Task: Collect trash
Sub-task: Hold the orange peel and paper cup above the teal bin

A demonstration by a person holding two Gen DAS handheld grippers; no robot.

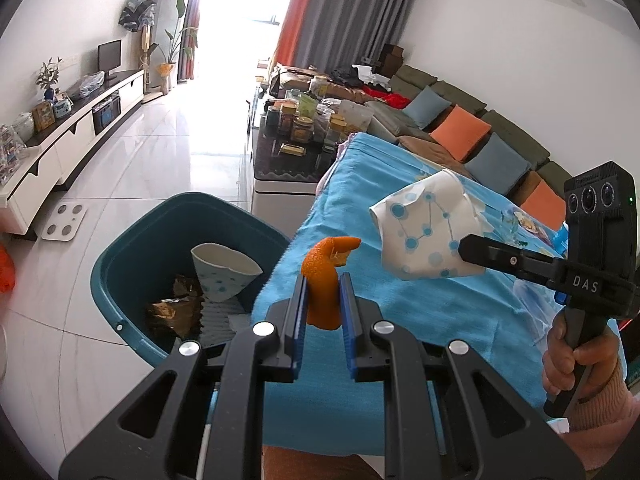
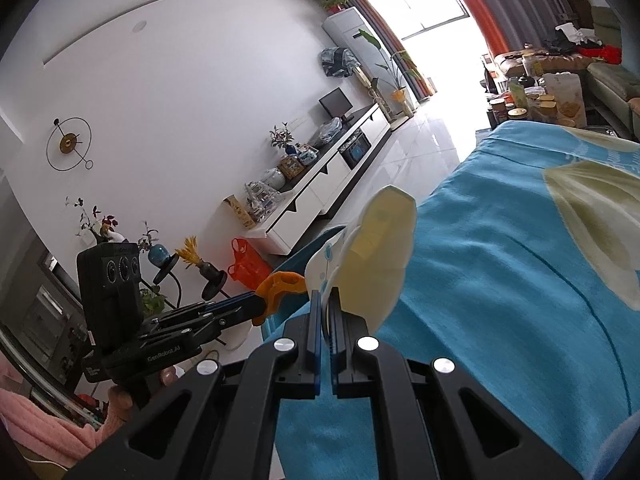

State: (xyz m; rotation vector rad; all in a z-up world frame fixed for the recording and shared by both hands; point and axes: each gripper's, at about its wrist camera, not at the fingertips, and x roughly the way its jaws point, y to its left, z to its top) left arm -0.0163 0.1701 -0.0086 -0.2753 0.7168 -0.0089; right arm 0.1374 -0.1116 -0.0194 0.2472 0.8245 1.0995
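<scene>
1. Orange, curled fruit peel point(image 1: 325, 280) sits clamped between the blue-lined fingers of the left tool point(image 1: 323, 300); the jaws stand narrow on its lower part, and its curved tip projects above the fingertips.
2. Left tool position: raised over the edge of the turquoise-cloth-covered surface point(image 1: 360, 320), just beside the teal plastic trash bin point(image 1: 120, 280) on the tiled floor.
3. Bin contents: one crushed white paper cup with blue dots point(image 1: 224, 276) and crumpled brown wrappers point(image 1: 176, 308).
4. The right tool point(image 2: 325, 308) pinches the wall of a second crumpled white paper cup with a blue dot-and-line print point(image 1: 424, 224); the jaws are nearly closed on it.
5. Second cup position: held in the air above the cloth, clear of the surface, with its pale yellowish interior point(image 2: 380, 252) facing the right wrist camera.
6. The two tools are near each other; the peel and the held cup do not touch.
</scene>
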